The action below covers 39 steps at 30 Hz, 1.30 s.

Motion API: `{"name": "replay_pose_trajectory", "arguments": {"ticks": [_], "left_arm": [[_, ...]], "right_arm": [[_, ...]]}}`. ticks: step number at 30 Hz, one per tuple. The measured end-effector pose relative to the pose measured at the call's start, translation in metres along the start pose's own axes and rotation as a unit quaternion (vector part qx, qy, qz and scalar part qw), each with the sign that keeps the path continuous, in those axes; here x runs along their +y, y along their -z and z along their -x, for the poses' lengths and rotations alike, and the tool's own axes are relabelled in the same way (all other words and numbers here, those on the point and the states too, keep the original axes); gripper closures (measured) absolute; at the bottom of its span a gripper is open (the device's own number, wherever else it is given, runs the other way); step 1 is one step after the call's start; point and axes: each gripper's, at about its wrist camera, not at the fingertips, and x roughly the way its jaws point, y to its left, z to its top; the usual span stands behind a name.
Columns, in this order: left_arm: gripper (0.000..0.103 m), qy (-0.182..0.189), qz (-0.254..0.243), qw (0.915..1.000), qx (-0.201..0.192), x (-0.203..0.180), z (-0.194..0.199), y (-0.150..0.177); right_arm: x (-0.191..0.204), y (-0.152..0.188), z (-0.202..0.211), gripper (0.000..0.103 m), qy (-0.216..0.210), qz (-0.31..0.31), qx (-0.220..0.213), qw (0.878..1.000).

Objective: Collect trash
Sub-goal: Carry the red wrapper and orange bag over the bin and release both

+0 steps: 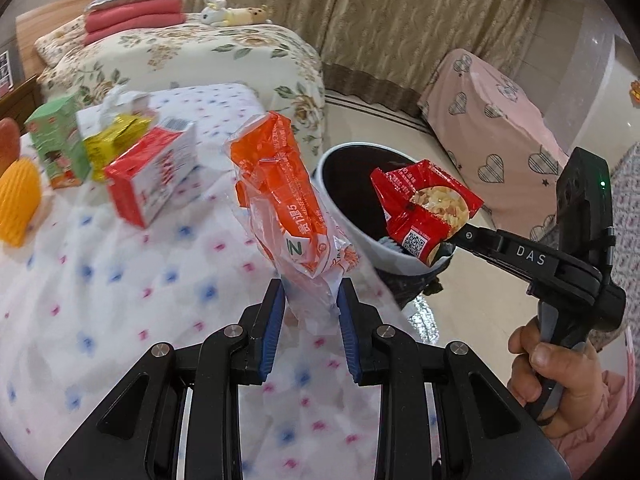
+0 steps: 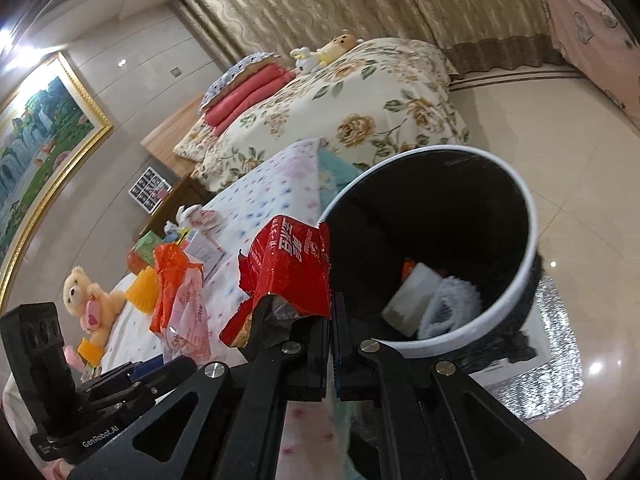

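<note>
The left gripper point(image 1: 312, 304) grips an orange wrapper point(image 1: 288, 196) above the bed's point(image 1: 120, 280) edge. The right gripper point(image 2: 332, 312), clenched on a red packet point(image 2: 288, 276), holds it at the trash bin's point(image 2: 524, 204) rim; bare floor point(image 2: 560, 152) lies beyond.

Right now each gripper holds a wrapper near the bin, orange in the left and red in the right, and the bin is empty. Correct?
Not quite: the bin is not empty. The right wrist view shows white items lying in its bottom. The rest holds: the left gripper grips the orange wrapper and the right gripper the red wrapper.
</note>
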Motion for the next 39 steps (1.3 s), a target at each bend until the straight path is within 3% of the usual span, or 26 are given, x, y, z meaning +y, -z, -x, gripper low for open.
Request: {"name": "replay_pose_trajectory", "arguments": {"ticks": [19, 39], "left_arm": [[0.077, 0.033, -0.033, 0.9984, 0.033, -0.038, -0.039, -0.032], [0.077, 0.038, -0.054, 0.996, 0.06, -0.055, -0.073, -0.048]], "right_arm": [[-0.04, -0.019, 0.012, 0.101, 0.043, -0.023, -0.02, 0.999], [-0.057, -0.041, 0.003, 0.1, 0.07, -0.018, -0.016, 0.997]]}}
